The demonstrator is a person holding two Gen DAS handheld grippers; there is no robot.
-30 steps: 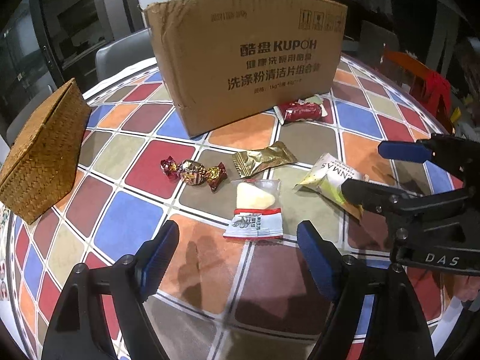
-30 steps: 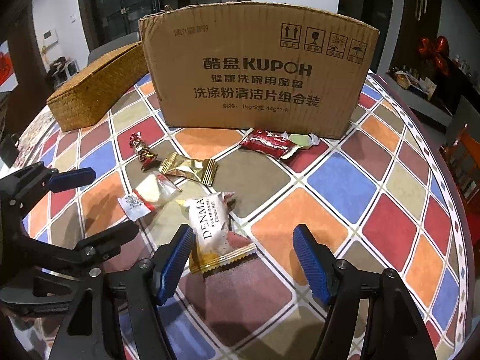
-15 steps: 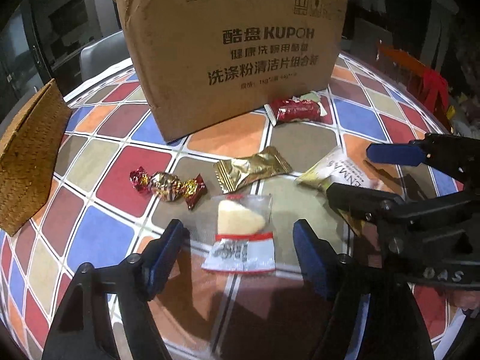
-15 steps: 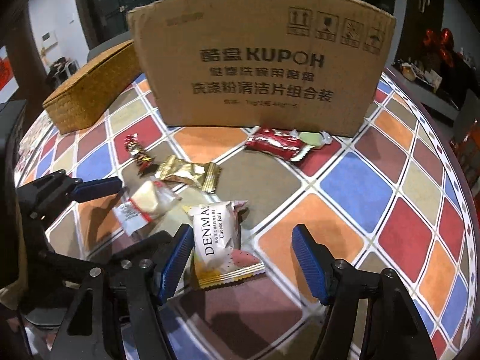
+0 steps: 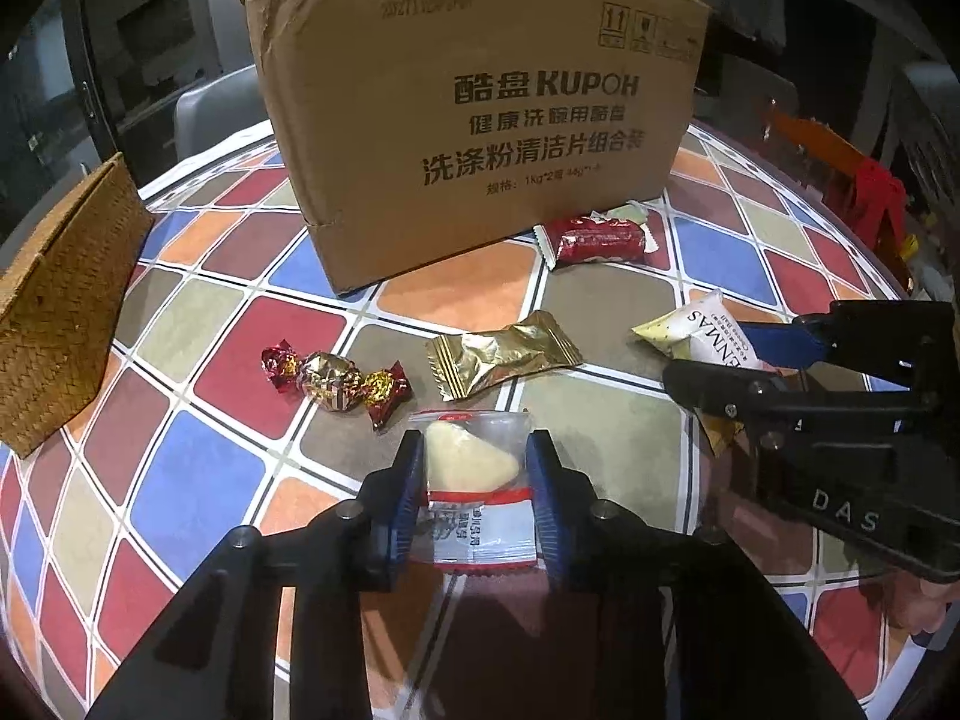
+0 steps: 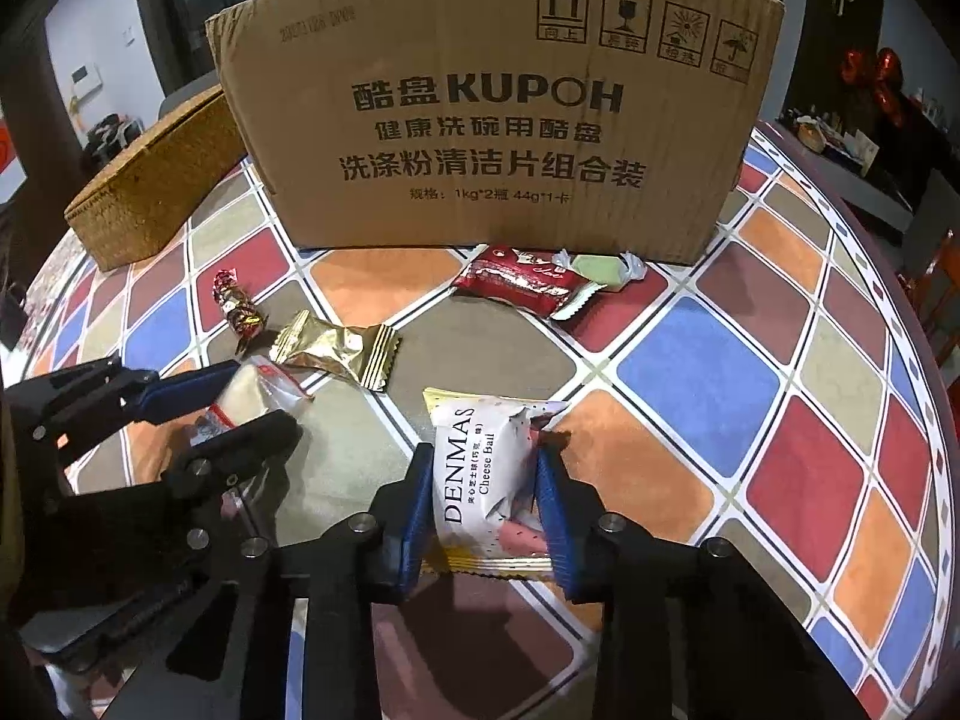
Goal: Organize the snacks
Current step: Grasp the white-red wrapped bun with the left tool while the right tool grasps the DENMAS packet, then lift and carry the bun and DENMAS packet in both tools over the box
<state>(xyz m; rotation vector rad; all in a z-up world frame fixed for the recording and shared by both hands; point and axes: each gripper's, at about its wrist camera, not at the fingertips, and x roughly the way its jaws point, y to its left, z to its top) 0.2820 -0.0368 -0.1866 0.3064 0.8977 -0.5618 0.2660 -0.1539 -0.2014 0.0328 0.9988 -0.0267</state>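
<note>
On the chequered table [image 5: 198, 480], my left gripper [image 5: 475, 480] has its blue pads against both sides of a clear packet with a white snack [image 5: 465, 462], and the jaws are closing on it. My right gripper [image 6: 485, 471] is closing the same way on the white DENMAS cheese ball packet [image 6: 480, 468], pads touching its edges. Both packets still lie on the table. In the left wrist view, the right gripper [image 5: 738, 366] sits at the right edge over the DENMAS packet [image 5: 690, 324]. In the right wrist view, the left gripper [image 6: 240, 408] is at the left.
A tall cardboard box [image 5: 480, 120] stands behind the snacks and a woven basket [image 5: 54, 312] sits far left. Loose on the table are a gold packet [image 5: 501, 354], a foil-wrapped candy [image 5: 333, 378], a red packet [image 5: 600, 240] and a green candy [image 6: 600, 270].
Both pairs of jaws went from wide apart to narrow, each closing in on its packet. The clear packet now sits between the left pads, where it lay ahead of them before.
</note>
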